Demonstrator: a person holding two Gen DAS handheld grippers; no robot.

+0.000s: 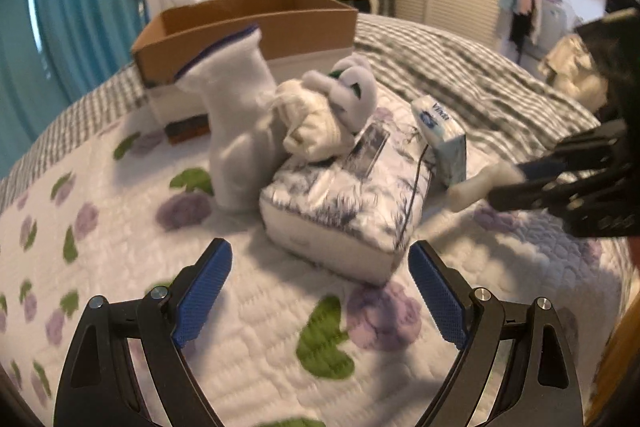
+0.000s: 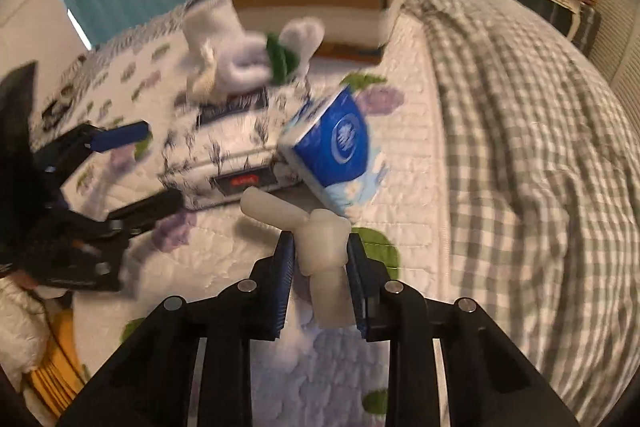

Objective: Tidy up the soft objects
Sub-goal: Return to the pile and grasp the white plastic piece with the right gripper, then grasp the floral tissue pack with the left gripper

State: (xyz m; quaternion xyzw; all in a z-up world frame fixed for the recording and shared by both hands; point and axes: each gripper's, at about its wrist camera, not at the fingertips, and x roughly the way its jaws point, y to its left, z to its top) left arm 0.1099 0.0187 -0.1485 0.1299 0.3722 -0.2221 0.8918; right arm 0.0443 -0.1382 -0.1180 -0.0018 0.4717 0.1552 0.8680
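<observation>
I see the bed [image 1: 120,267] under a floral quilt, with an open cardboard box [image 1: 248,27] at its far side. Nearer, a large wrapped tissue pack [image 1: 344,203] carries a heap of white socks [image 1: 312,123]; a small blue tissue pack [image 2: 340,143] leans tilted beside it. My left gripper [image 1: 320,291] hovers with fingers wide apart, holding nothing. My right gripper [image 2: 320,259] has its fingers closed on a pale cross-shaped soft toy [image 2: 320,243] above the quilt.
</observation>
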